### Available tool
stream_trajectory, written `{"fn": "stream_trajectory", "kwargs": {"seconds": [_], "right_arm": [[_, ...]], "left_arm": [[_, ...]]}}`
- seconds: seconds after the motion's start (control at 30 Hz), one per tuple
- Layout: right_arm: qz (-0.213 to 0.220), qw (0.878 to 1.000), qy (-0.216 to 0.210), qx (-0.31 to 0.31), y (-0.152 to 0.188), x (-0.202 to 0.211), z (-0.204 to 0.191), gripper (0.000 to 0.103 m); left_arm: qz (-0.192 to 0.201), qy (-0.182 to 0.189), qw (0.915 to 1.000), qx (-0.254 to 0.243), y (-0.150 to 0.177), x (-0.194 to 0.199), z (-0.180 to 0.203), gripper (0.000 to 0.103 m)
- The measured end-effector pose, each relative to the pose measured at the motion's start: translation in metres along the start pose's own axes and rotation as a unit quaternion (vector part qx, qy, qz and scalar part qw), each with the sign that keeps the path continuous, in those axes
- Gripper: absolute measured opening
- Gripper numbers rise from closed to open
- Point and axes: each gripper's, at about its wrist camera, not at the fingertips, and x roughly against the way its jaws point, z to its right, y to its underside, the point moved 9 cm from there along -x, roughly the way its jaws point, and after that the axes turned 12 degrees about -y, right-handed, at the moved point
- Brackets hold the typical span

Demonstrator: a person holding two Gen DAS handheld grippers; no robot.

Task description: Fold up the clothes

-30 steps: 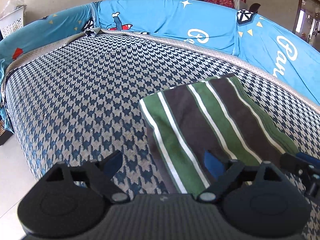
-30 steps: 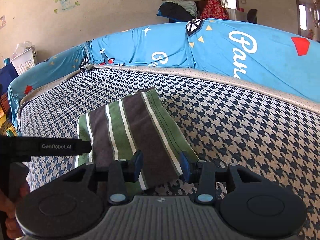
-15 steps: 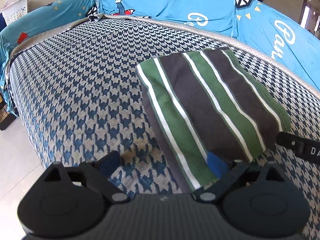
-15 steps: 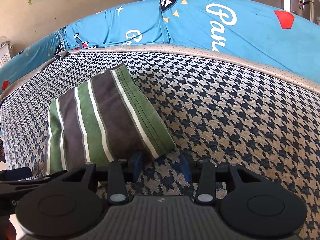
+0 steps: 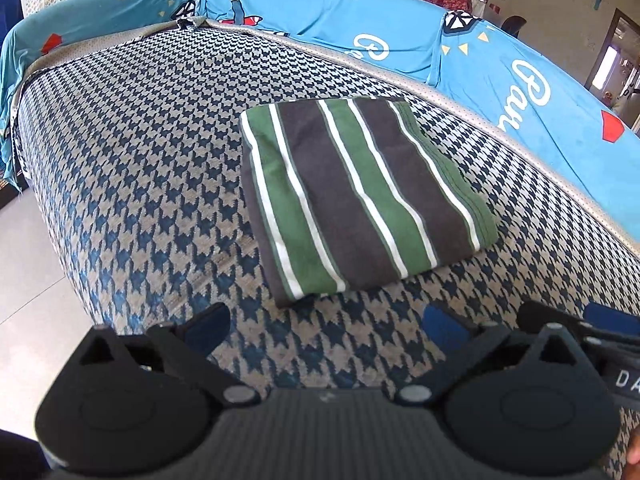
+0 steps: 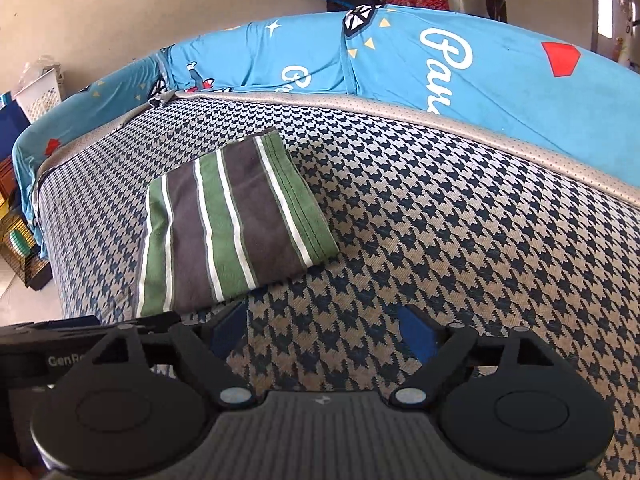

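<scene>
Green, grey and white stripes are lying in a neat folded rectangle: the shirt is resting flat on the houndstooth mattress, just ahead of both sets of tongs and touching neither. A second ago the right tongs were narrowed over the near corner of the cloth and the left tongs had one finger over its near edge; now both have backed off toward the person and the whole bundle is sitting clear in front of them.

The left tongs are spreading to their widest with only bare mattress between the blue pads. The right tongs are springing apart too, nothing between their fingers, the fold's near corner just ahead and to the left of them. The two tools are sitting close side by side, each one's body edging into the other's view.

The blue printed sheet is bunched along the far side, well beyond the shirt.

To my eye this is the letting-go after the last fold: edges are lining up squarely, no sleeve or hem straying out. This garment looks done.
</scene>
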Motion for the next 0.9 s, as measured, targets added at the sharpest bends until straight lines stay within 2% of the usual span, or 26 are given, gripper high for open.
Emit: {"fn": "stream_trajectory", "kwargs": {"seconds": [0.2,0.4,0.47,0.73,0.9], "right_arm": [[-0.004,1.0,-0.025,0.013,0.01,0.01,0.011,0.095],[-0.044,0.997,0.007,0.058,0.012,0.006,0.018,0.095],[-0.042,0.997,0.013,0.068,0.009,0.008,0.019,0.096],[-0.048,0.996,0.007,0.07,0.002,0.006,0.024,0.096],[-0.055,0.997,0.006,0.053,0.0,0.003,0.035,0.096]], "left_arm": [[-0.008,-0.027,0.9996,-0.007,0.006,-0.003,0.006,0.103],[-0.025,-0.043,0.9987,-0.005,0.016,-0.003,0.017,0.103],[-0.029,-0.048,0.9984,0.0,0.019,-0.002,0.02,0.103],[-0.058,-0.048,0.9972,0.004,0.027,-0.005,0.034,0.103],[-0.059,-0.049,0.997,0.01,0.025,-0.004,0.036,0.103]]}}
